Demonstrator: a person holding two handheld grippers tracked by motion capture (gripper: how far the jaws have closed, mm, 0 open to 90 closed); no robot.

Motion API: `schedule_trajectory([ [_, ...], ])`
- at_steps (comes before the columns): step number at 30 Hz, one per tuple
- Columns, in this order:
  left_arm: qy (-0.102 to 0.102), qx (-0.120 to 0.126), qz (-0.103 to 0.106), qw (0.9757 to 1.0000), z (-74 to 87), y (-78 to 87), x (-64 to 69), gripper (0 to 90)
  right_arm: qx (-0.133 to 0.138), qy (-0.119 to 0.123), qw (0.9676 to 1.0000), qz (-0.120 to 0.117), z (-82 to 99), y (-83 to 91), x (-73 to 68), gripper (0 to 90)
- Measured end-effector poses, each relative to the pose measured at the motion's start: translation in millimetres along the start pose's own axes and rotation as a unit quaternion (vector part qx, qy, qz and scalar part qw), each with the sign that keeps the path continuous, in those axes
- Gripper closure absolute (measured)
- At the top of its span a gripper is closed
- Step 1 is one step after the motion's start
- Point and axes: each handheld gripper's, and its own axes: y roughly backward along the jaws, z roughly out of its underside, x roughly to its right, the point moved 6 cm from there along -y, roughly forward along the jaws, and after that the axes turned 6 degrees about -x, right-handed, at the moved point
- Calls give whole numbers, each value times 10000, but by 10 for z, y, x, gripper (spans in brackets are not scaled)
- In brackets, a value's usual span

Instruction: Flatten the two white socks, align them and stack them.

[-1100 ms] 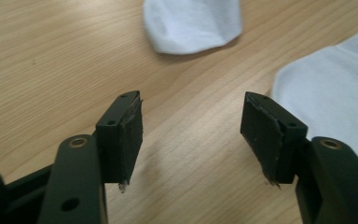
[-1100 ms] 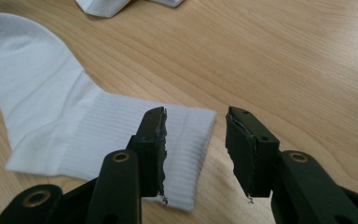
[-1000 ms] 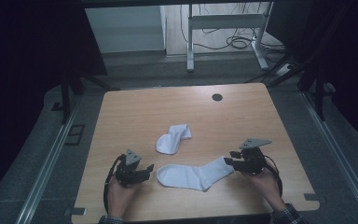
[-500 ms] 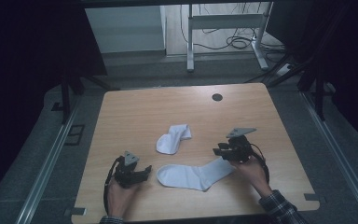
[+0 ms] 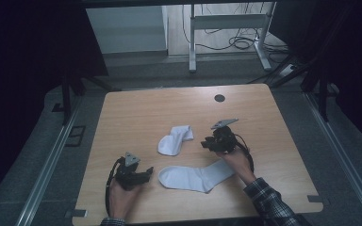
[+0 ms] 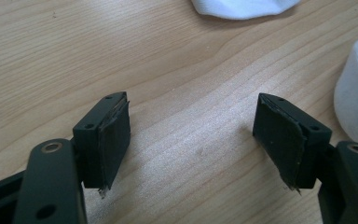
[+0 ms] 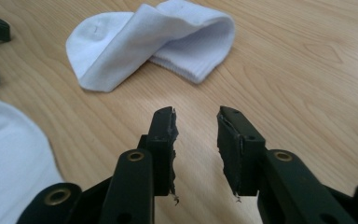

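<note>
Sock handling is the work in hand, judged to be between grasps: neither gripper holds anything.

High view: a light wooden desk [image 5: 136, 113] carries two white cotton socks. The flat, stretched-out white sock [image 5: 195, 176] lies near the front edge, between the two hands. The folded, bent white sock [image 5: 174, 140] lies just behind it, toward the desk centre. The left gripper [image 5: 147, 173] rests low at the front left, its jaws pointing at the toe end of the flat sock, close to it but apart. The right gripper [image 5: 204, 144] hovers beyond the cuff end of the flat sock, aimed at the folded sock, near it but not touching. A sleeve of plaid cloth [image 5: 271, 202] covers the right forearm.

Left gripper view: the jaws stand wide apart over bare wood, nothing between them; they have just been opening. Part of the flat sock [image 6: 356, 102] shows at the right edge.

Right gripper view: the jaws stand a narrow gap apart, empty; they have just been closing. The folded sock [image 7: 154, 42] lies ahead of them.

Next move, as judged: advance the right gripper to the folded sock's cuff and clamp on the cloth, lifting clear of the desk.

Change from the earlier frames: the right gripper has travelled from the flat sock's cuff toward the folded sock. The left hand has hardly moved. Both socks lie as before.
</note>
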Motion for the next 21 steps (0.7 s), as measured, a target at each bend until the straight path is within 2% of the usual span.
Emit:
schedule_trajectory([
  [3, 2, 1, 0, 10000, 0, 0, 0, 275, -55, 90, 9999, 6, -69, -111, -19, 698],
  [11, 3, 1, -1, 10000, 0, 0, 0, 275, -32, 59, 9999, -116, -252, -350, -29, 706],
  [19, 6, 2, -3, 10000, 0, 0, -1, 277, -83, 101, 9999, 63, -384, -581, -22, 671],
  [21, 5, 1, -2, 10000, 0, 0, -1, 277, -143, 120, 9997, 143, -400, -632, -19, 691],
])
